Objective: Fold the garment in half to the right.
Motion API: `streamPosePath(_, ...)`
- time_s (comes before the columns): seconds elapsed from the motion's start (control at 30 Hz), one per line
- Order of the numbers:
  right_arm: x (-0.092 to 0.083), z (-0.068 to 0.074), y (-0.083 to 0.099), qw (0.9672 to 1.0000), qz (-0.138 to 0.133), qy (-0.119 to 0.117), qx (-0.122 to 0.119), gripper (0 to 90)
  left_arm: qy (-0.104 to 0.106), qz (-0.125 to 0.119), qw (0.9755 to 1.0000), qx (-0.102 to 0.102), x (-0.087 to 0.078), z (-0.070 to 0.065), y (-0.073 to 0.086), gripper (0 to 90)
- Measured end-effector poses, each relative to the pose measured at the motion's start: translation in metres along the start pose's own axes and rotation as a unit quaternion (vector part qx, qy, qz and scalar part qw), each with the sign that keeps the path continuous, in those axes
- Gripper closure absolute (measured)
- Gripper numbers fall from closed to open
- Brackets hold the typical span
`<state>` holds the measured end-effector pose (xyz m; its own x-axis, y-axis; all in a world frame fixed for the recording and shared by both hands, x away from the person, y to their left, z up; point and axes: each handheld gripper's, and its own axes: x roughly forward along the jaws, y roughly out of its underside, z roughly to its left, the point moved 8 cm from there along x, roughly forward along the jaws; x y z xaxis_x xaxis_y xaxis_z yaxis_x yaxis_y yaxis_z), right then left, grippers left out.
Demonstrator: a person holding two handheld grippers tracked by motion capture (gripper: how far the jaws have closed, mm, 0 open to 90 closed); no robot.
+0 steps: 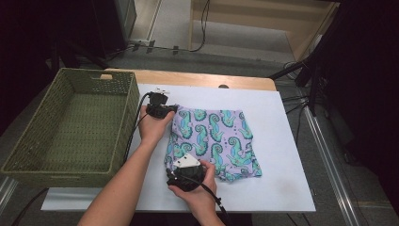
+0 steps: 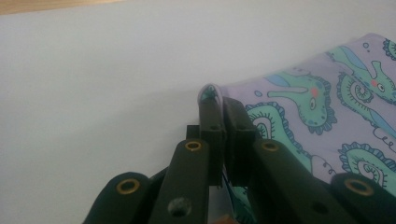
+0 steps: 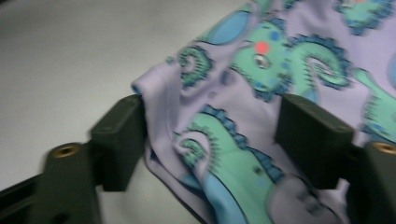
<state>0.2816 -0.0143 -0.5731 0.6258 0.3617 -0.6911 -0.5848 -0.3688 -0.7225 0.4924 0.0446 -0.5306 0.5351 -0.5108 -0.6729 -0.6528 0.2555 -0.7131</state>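
Observation:
A pair of lilac shorts (image 1: 214, 136) printed with green seahorses lies flat on the white sheet. My left gripper (image 1: 173, 109) is at the shorts' far left corner. In the left gripper view it (image 2: 219, 100) is shut on a small fold of the shorts (image 2: 322, 107) at their edge. My right gripper (image 1: 179, 165) is at the near left corner. In the right gripper view it (image 3: 210, 130) has its jaws apart, astride a bunched edge of the shorts (image 3: 243, 93). The left pad touches the fabric's fold and the right pad stands off it.
A green woven basket (image 1: 28, 155) stands empty at the left, close to my left forearm. The white sheet (image 1: 277, 122) covers a wooden table (image 1: 202, 79). Cables and dark stands lie on the floor beyond and to the right.

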Motion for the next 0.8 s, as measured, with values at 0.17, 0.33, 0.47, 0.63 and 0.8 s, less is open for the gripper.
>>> streamPosePath(0.17,-0.008,-0.003,0.005,0.9998,-0.002,-0.004,-0.019,64.8,0.003,0.000,1.0000,-0.003,-0.001,0.000,0.000,87.1)
streamPosePath(0.33,-0.014,-0.008,0.009,0.9993,-0.004,-0.020,-0.031,81.7,-0.008,-0.006,0.9999,-0.004,-0.002,0.003,-0.003,87.3)
streamPosePath(0.47,-0.023,-0.009,0.008,0.9990,-0.025,-0.006,-0.037,82.2,-0.013,-0.009,0.9999,0.000,-0.001,0.003,-0.004,87.4)
streamPosePath(0.63,-0.036,-0.006,-0.005,0.9963,-0.063,0.006,-0.058,82.5,-0.027,-0.019,0.9994,0.004,-0.006,0.005,-0.010,87.5)
streamPosePath(0.8,-0.039,0.003,-0.026,0.9946,-0.087,0.002,-0.056,82.5,-0.067,-0.046,0.9967,0.000,-0.021,0.016,-0.020,87.5)
